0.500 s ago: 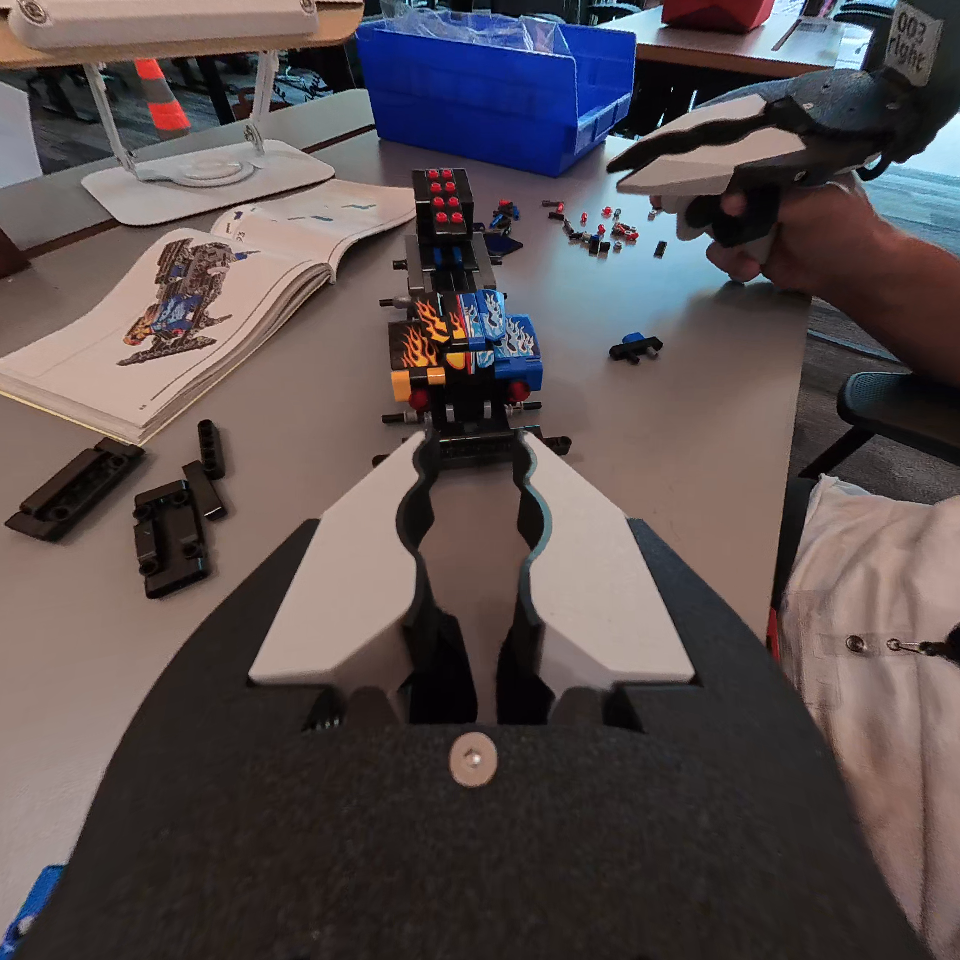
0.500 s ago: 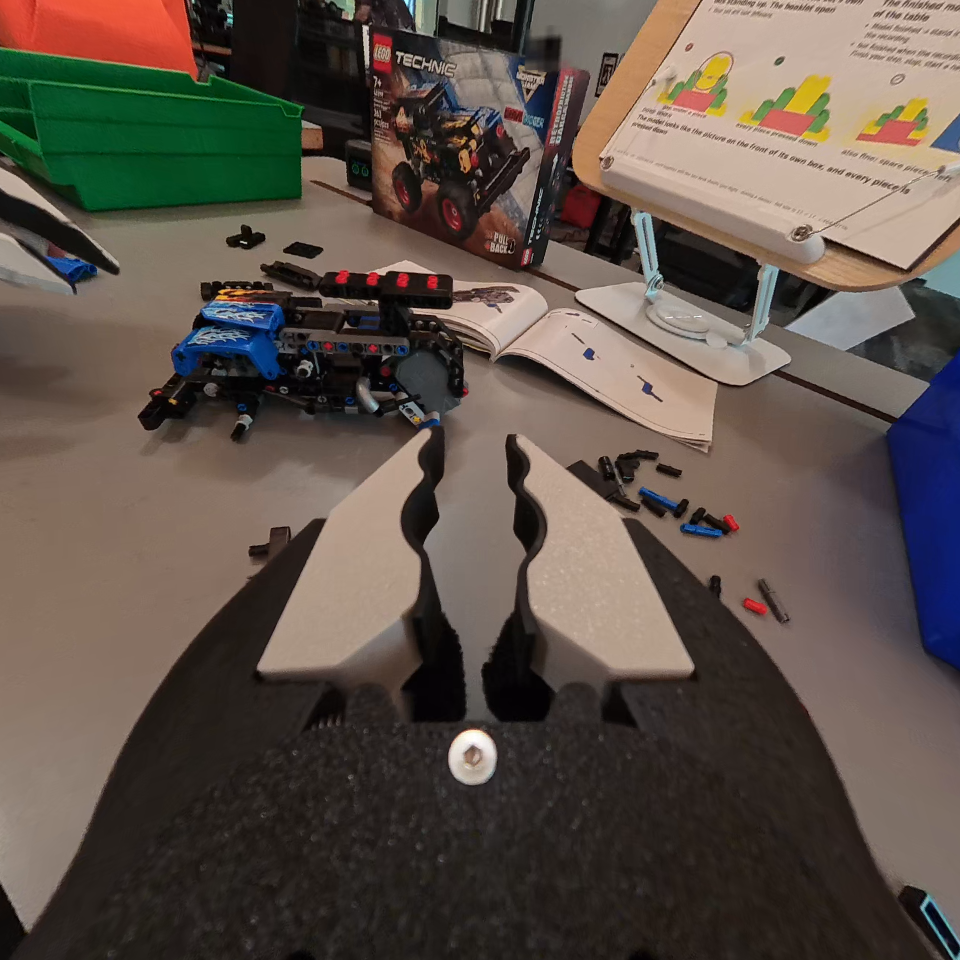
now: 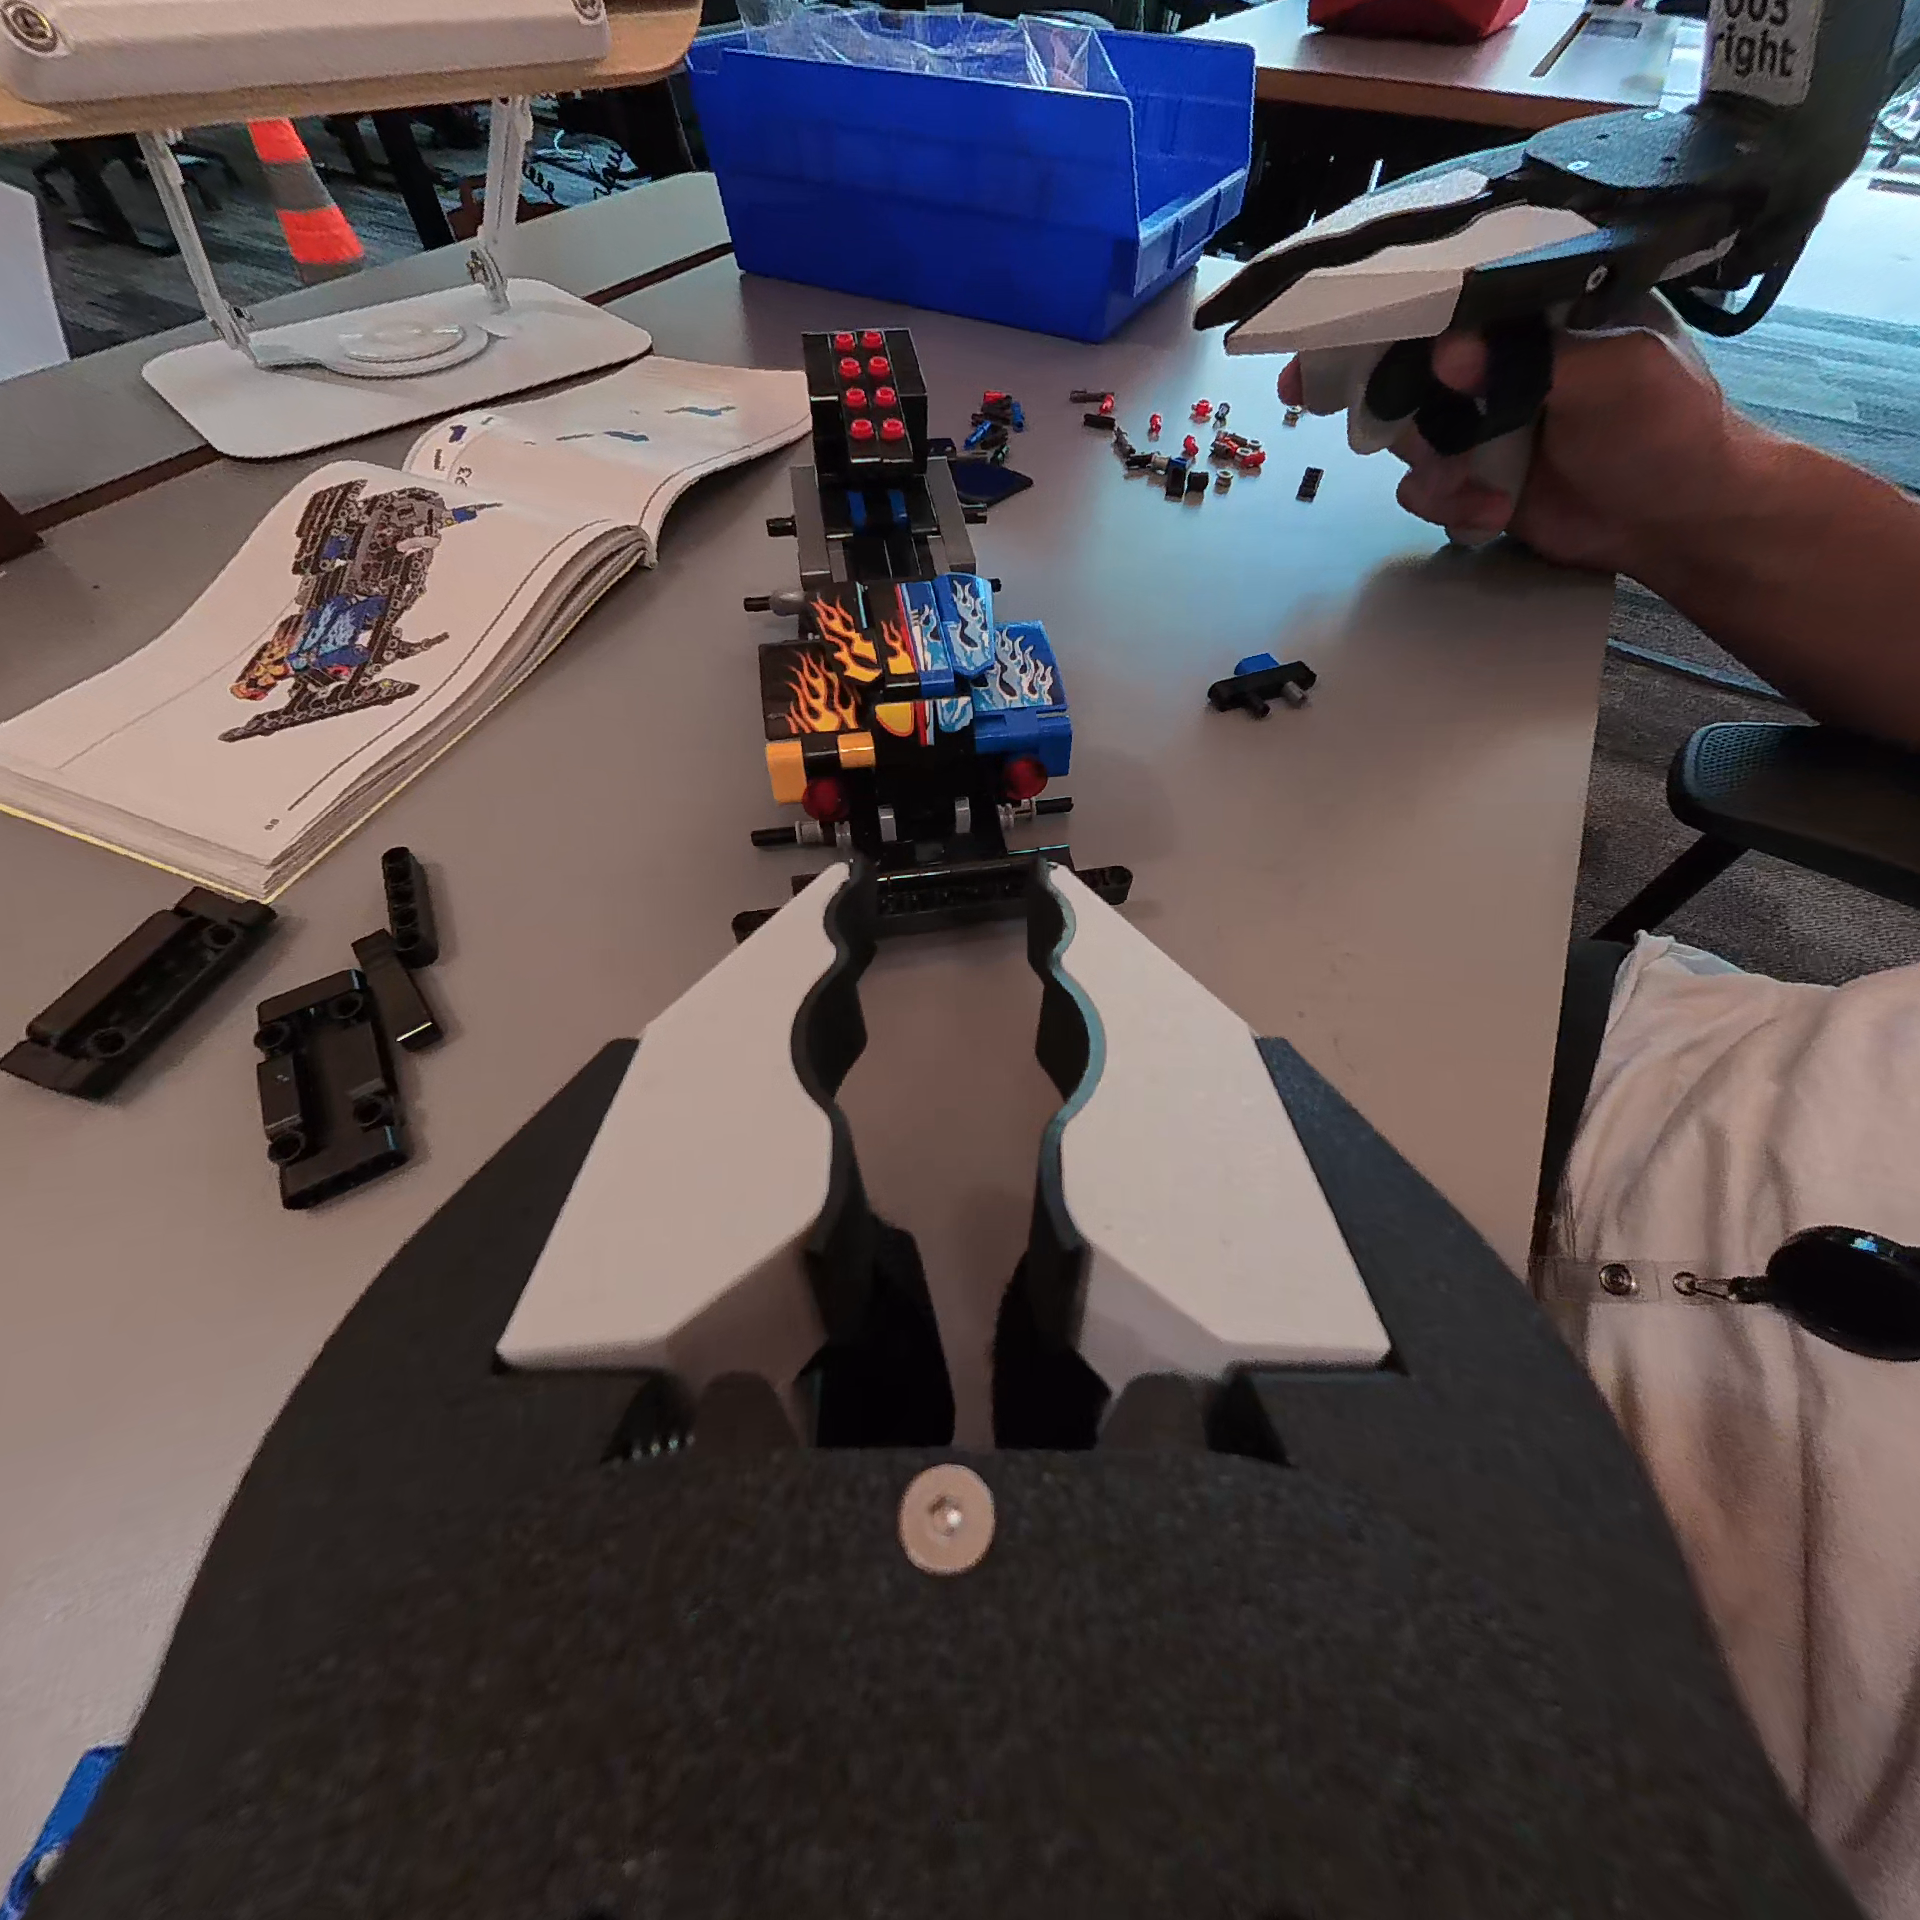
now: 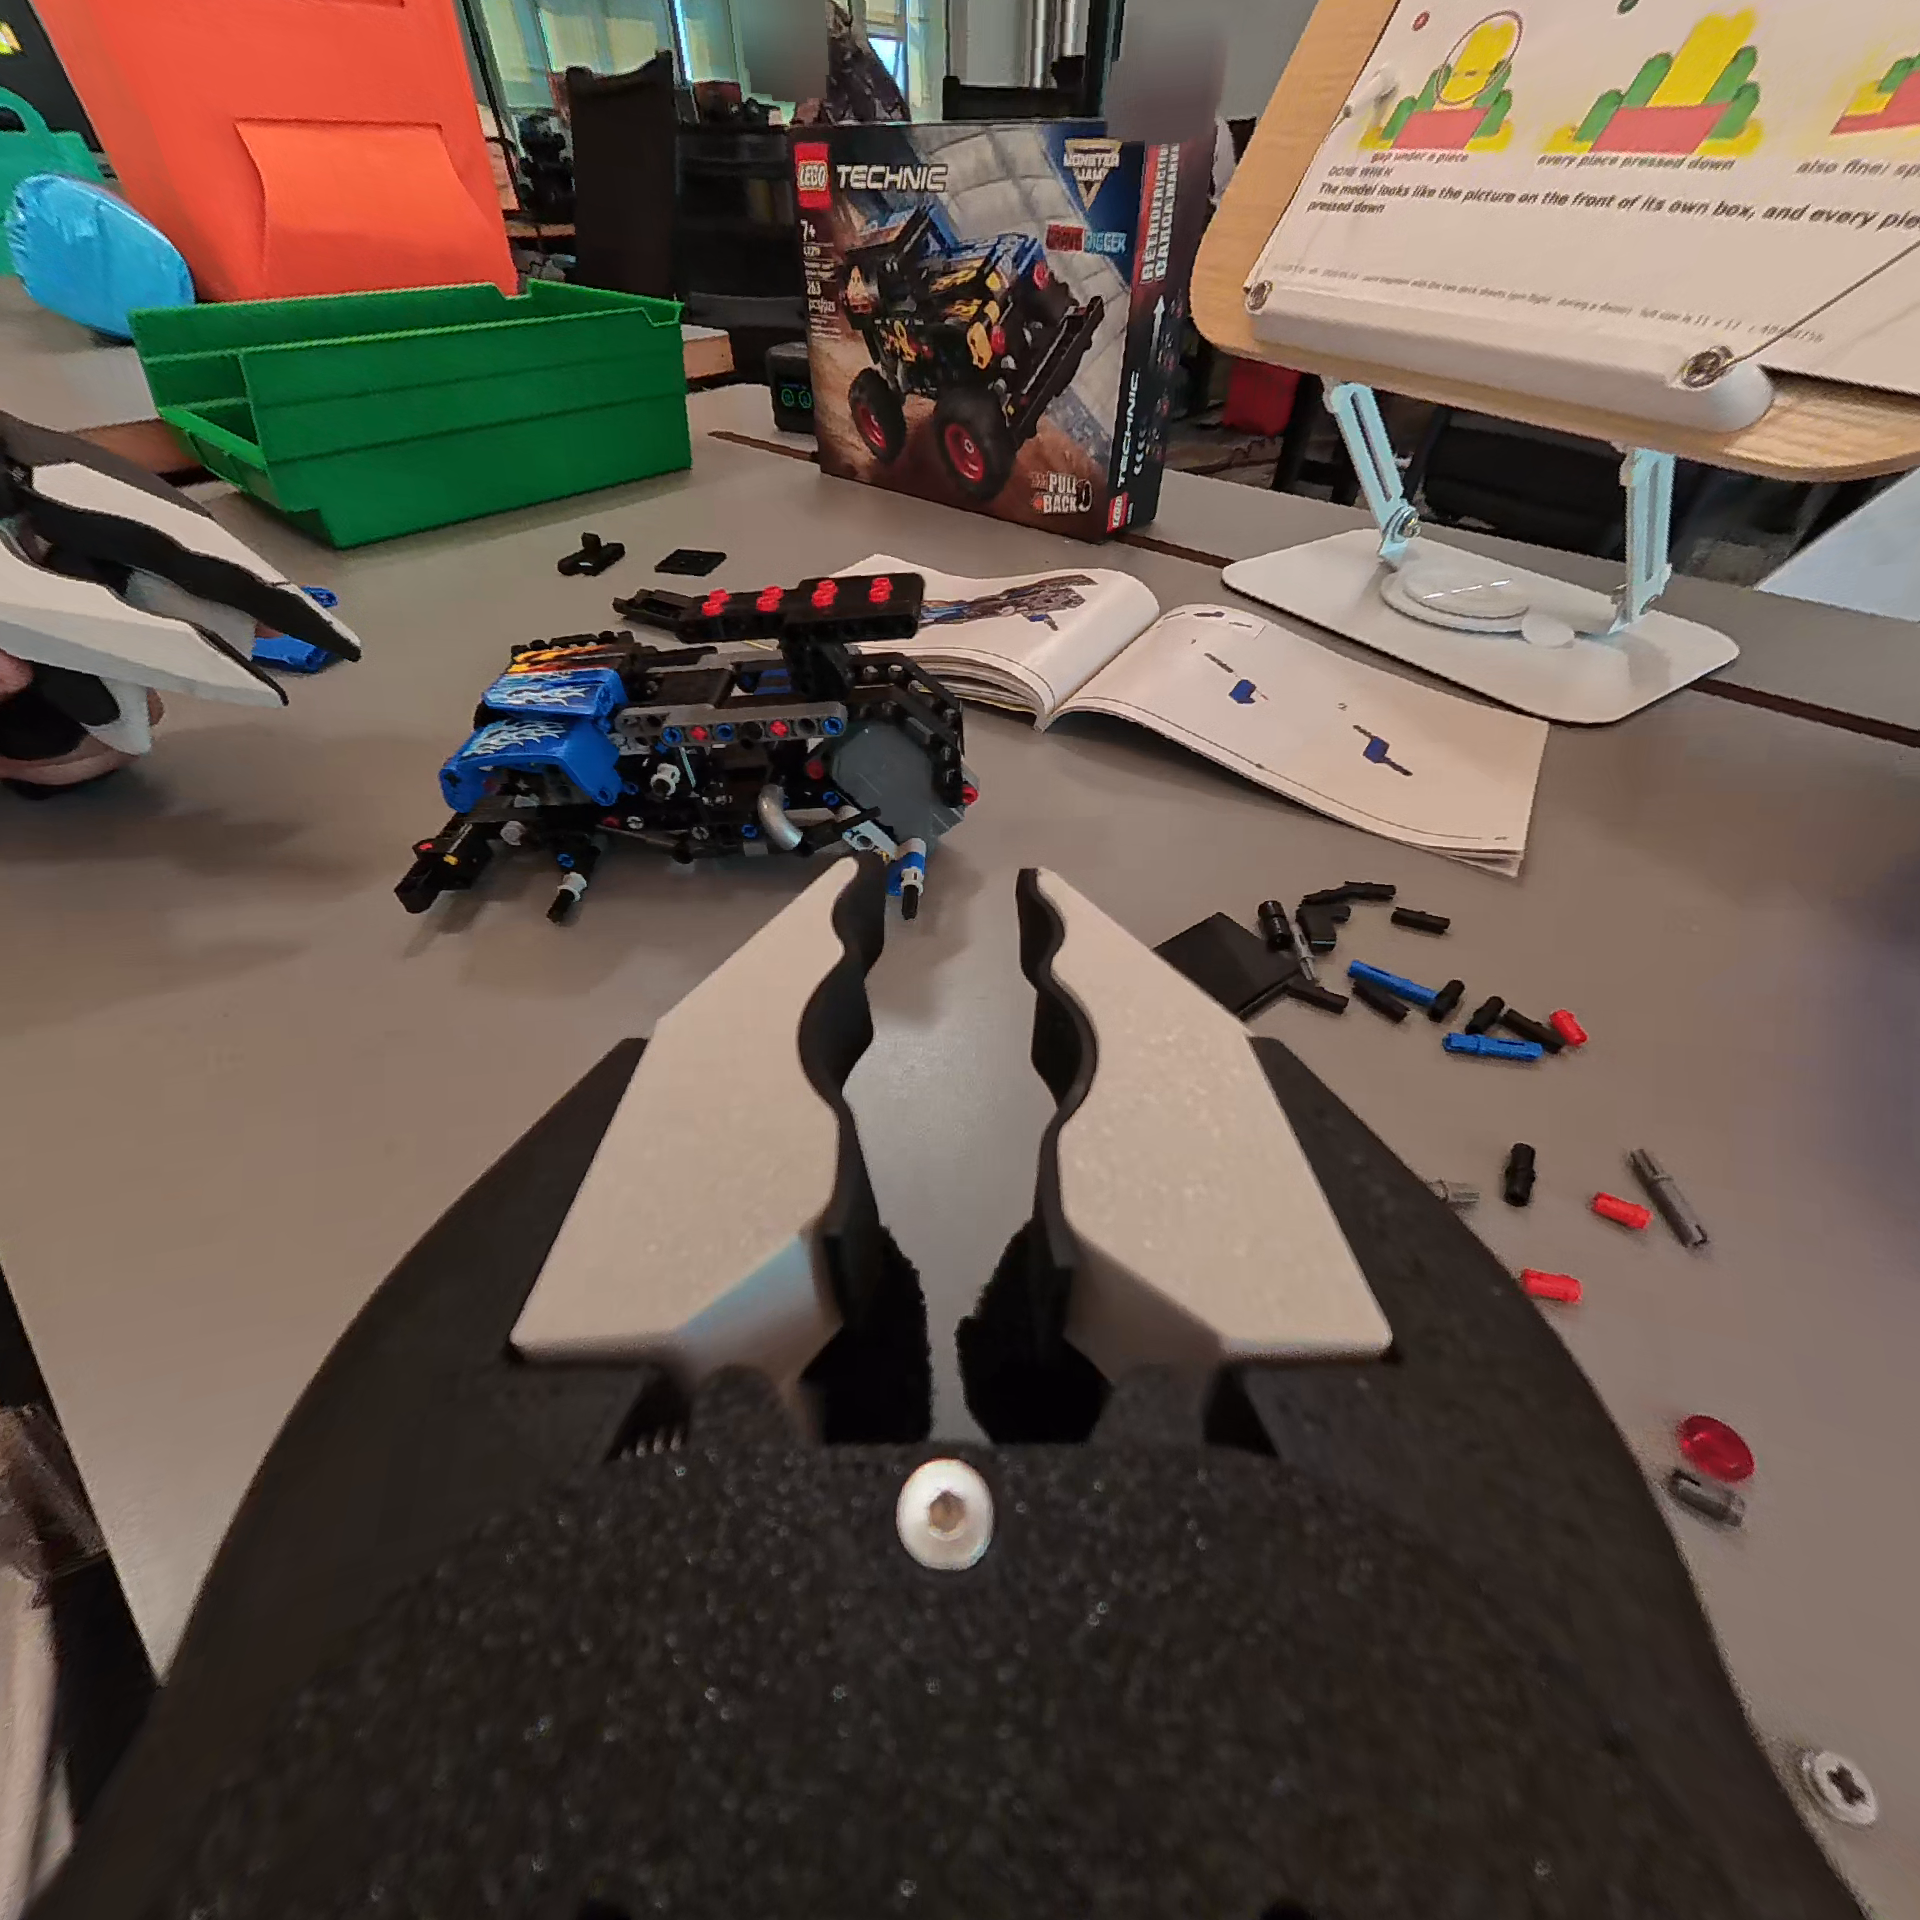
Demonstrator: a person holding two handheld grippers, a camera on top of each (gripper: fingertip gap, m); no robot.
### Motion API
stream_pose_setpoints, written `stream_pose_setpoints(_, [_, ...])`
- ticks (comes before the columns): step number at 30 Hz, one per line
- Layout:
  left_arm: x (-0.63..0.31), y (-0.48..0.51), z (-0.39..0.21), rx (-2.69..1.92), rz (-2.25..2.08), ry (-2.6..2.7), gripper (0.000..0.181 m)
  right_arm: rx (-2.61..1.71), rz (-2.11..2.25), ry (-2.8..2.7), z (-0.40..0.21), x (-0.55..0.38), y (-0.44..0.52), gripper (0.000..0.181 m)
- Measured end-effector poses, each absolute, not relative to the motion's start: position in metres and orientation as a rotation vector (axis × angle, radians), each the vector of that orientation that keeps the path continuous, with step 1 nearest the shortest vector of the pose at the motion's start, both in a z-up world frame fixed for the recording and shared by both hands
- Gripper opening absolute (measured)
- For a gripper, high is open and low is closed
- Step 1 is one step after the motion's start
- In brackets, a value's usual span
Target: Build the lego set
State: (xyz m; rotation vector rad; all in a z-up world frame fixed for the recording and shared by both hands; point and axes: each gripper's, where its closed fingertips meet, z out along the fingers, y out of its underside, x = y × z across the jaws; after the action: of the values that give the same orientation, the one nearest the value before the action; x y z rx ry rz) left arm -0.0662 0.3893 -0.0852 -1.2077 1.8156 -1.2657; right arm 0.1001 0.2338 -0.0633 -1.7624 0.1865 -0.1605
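**Half-built truck between my two claws**

The lego truck chassis [image 3: 914, 665] sits mid-frame in my left wrist view, lying lengthwise on the grey table [image 3: 1299, 831], flame-printed panels toward me. My left gripper [image 3: 945, 894] is open, its tips flanking the model's near end; I cannot tell whether they touch it. My right gripper [image 4: 935, 883] is open and empty, just short of the model's grey rear block in the right wrist view. Loose pins [image 4: 1455, 1008] lie scattered at right there. The open instruction booklet [image 3: 343, 644] lies at left, black beams [image 3: 322, 1081] below it. A blue bin [image 3: 977, 166] stands at top, the set's box [image 4: 997, 322] and green trays [image 4: 416, 405] beyond.
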Motion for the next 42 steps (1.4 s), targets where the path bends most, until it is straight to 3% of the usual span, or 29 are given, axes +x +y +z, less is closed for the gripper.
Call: stream_pose_setpoints(42, [-0.0660, 0.3875, -0.0889, -1.205, -1.243, 1.841, 0.027, -1.809, -0.135, 0.160, -0.0697, 0.0966, 0.2389, 0.025])
